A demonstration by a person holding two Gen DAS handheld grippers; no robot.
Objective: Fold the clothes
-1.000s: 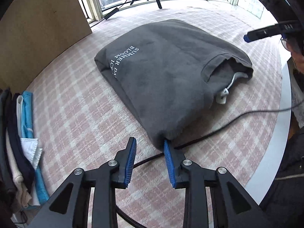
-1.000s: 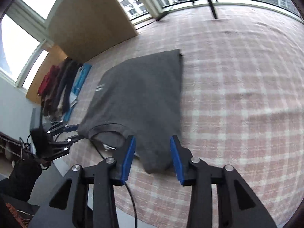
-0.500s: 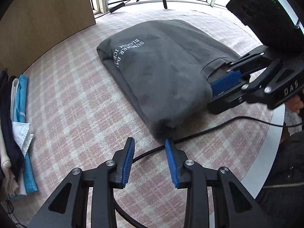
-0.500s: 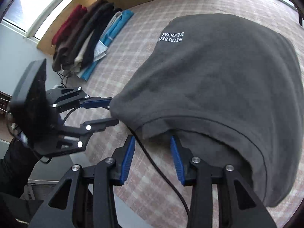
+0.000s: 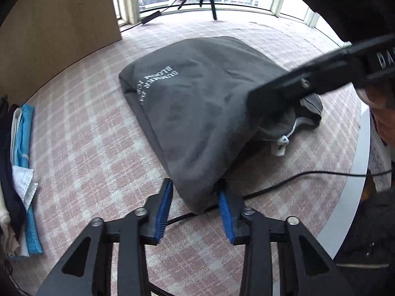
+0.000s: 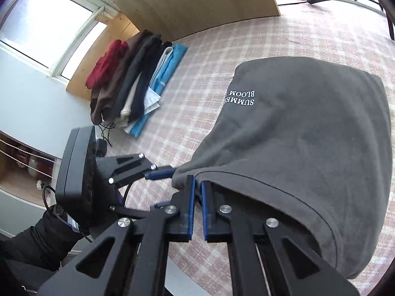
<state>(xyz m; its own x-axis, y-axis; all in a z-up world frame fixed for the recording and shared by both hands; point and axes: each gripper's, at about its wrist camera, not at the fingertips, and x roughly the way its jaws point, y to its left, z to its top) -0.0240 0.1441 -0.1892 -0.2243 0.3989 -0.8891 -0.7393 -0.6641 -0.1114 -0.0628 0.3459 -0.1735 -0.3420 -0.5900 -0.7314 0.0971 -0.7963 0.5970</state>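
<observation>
A folded grey sweatshirt [image 5: 197,113] with white lettering lies on the pink plaid tablecloth [image 5: 86,135]. My left gripper [image 5: 195,187] straddles its near corner. Its jaws are closing, and both blue pads touch the cloth between them. In the right wrist view the sweatshirt [image 6: 308,135] fills the right side, and my right gripper [image 6: 198,183] is shut on the edge of its hem. The right gripper [image 5: 261,98] reaches in from the right in the left wrist view, with its tips buried in the fabric. One finger [image 6: 160,173] of the left gripper meets the same corner.
Folded clothes [image 6: 133,81] are stacked at the table's left edge [image 5: 19,160]. A black cable [image 5: 284,182] runs under the sweatshirt's near side. A white drawstring [image 5: 281,143] hangs out. A wooden panel [image 5: 61,24] stands behind, and the white table rim [image 5: 350,197] curves at right.
The right gripper swung in from the right to the sweatshirt's hem and shut on it. The left gripper slid forward over the near corner, and its jaws narrowed.
</observation>
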